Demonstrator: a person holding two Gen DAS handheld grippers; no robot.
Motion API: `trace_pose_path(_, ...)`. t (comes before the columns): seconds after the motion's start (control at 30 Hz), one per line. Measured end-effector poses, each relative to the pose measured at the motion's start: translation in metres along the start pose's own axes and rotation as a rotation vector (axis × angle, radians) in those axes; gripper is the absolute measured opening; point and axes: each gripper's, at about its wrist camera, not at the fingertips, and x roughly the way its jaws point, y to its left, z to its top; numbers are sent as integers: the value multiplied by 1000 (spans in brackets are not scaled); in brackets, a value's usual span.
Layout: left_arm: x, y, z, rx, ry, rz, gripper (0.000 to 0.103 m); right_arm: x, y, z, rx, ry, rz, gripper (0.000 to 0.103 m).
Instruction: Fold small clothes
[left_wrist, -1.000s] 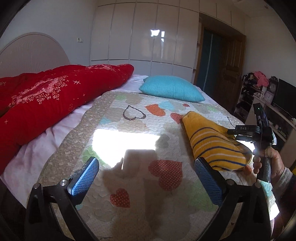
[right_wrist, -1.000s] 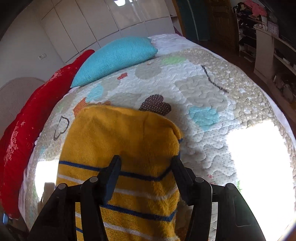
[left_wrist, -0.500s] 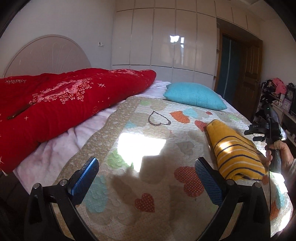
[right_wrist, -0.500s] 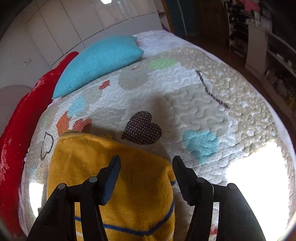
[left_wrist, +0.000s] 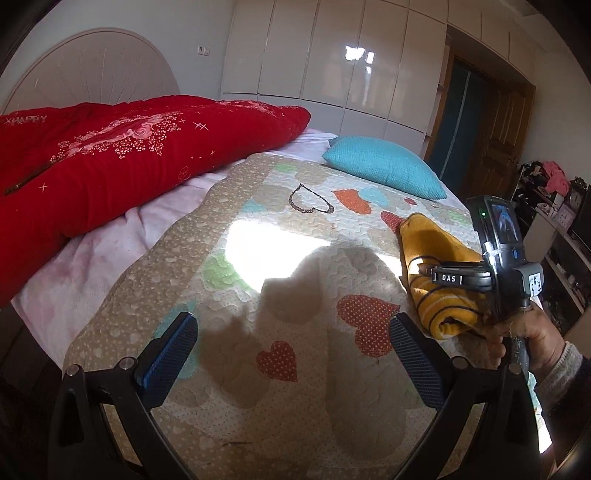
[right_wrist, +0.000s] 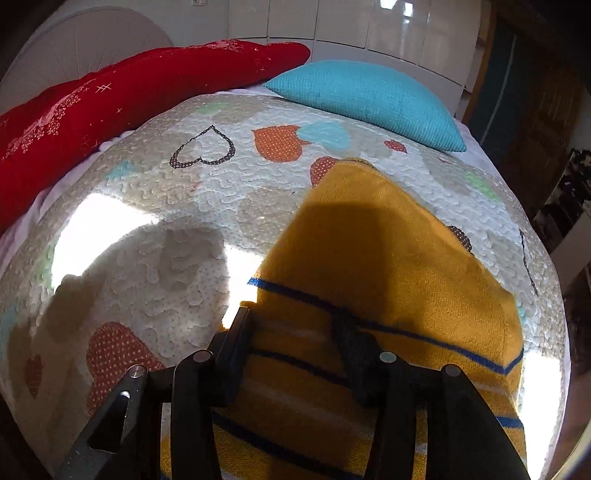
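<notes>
A folded yellow garment with blue and white stripes (right_wrist: 384, 258) lies on the heart-patterned quilt (right_wrist: 207, 206). My right gripper (right_wrist: 291, 332) is low over the garment's near left part, its fingers open with the fabric between and under them. In the left wrist view the same garment (left_wrist: 436, 273) sits at the right, with the right gripper's body (left_wrist: 495, 258) and the hand over it. My left gripper (left_wrist: 291, 332) is open and empty above the quilt (left_wrist: 258, 280), well left of the garment.
A red duvet (left_wrist: 110, 158) lies along the left of the bed. A turquoise pillow (left_wrist: 384, 166) sits at the far end. White wardrobe doors (left_wrist: 332, 59) and a wooden door (left_wrist: 495, 140) stand behind. Shelves with clutter (left_wrist: 554, 206) are at the right.
My right gripper has swung left and come down over the garment's near left part. My left gripper has turned left, showing more of the red duvet, and stays open.
</notes>
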Motion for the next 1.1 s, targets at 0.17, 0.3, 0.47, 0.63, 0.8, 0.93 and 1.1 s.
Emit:
trace_pose_path(0.17, 2, 7, -5, -8, 12, 0, 103, -56, -15, -19, 78, -105, 20, 51)
trace_pose_path(0.3, 7, 7, -7, -26, 33, -14, 103, -61, -7, -55, 82, -104, -48, 51)
trace_pose_path(0.47, -2, 1, -7, -13, 20, -13, 103, -40, 7, -67, -2, -85, -133, 54)
trace_pose_path(0.63, -24, -8, -5, 16, -63, 29, 103, -65, -10, -69, 102, -111, -41, 57)
trace_pose_path(0.8, -52, -21, -1, 71, -205, 128, 103, -100, -33, -104, 248, -156, -27, 58)
trace_pose_path(0.93, -75, -33, -1, 66, -301, 129, 103, -127, -49, -135, 331, -181, -47, 64)
trace_pose_path(1.1, -93, -49, 4, 49, -344, 5, 103, -142, -66, -160, 439, -172, -32, 70)
